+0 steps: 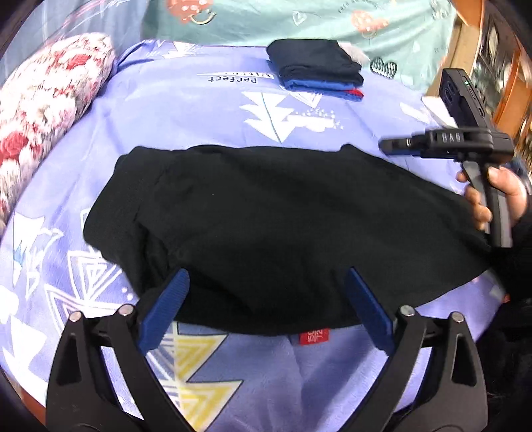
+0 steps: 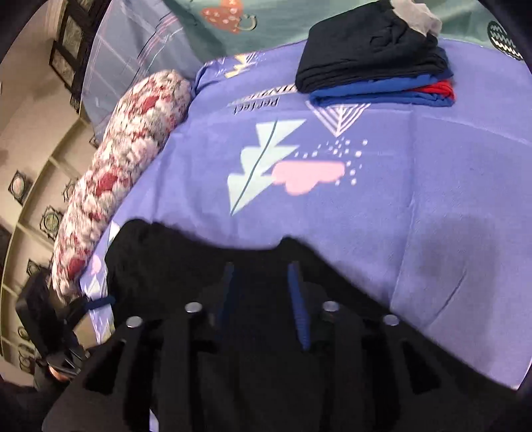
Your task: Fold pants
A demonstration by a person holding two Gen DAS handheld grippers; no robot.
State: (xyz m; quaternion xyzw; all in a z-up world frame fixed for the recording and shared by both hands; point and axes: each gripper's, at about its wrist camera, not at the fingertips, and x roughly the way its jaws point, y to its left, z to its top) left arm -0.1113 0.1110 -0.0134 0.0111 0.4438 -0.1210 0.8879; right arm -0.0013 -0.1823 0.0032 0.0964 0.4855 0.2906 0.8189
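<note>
A big purple bed sheet (image 1: 206, 109) with white and yellow shapes covers the bed. Far behind it lies a green blanket (image 1: 299, 20) with little pictures on it.

The black pants (image 1: 272, 212) lie in the middle of the sheet, on the near side. They look folded into a wide, flat shape. A small red tag (image 1: 313, 335) peeks out at their near edge.

On the left side lies a long pillow (image 1: 43, 113) with red and white flowers. On the far right sits a stack of folded clothes (image 1: 316, 68), with black on top, then blue, then red at the bottom.

The left gripper (image 1: 266, 299) is at the near edge of the pants. Its blue jaws are spread wide apart and hold nothing.

The right gripper (image 2: 262, 285) is over the right end of the pants, held by a hand (image 1: 498, 196). There is a gap between its jaws, and I cannot tell if they pinch the black cloth.
</note>
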